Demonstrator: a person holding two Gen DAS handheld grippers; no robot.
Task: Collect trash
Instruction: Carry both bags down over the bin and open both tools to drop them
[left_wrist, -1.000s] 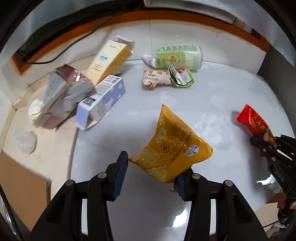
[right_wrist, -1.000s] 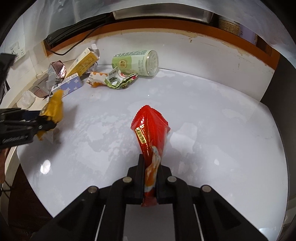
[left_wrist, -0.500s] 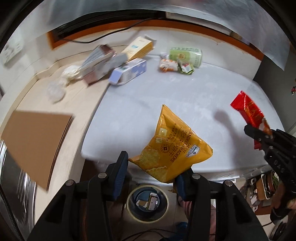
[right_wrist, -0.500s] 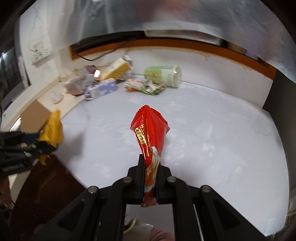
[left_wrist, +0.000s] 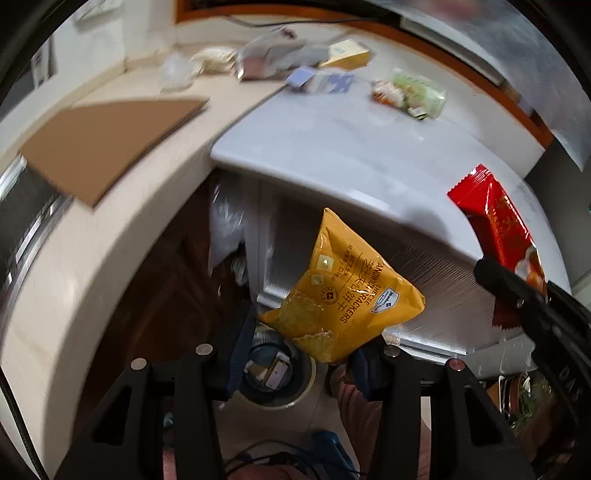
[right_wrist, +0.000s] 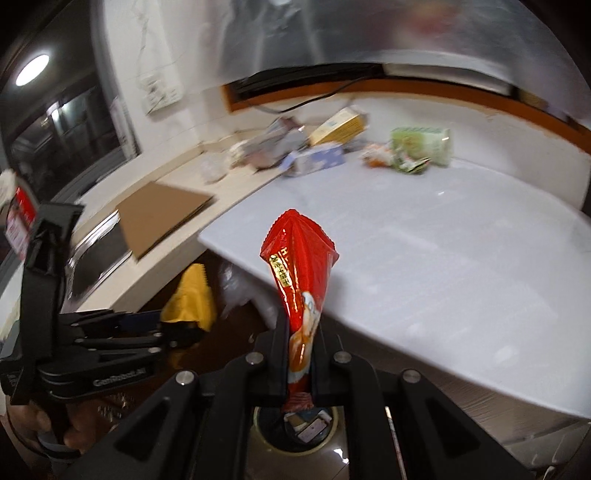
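Both tongs grip wrappers, yellow bag (left_wrist: 343, 295) & red pack (right_wrist: 301, 273), over floor bin (left_wrist: 275, 373), off white counter (right_wrist: 443, 258)

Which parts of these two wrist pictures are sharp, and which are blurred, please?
Left wrist view: the yellow bag is crisp; the cardboard and far trash smear. Right wrist view: the red wrapper is sharp; the counter behind is blurred.
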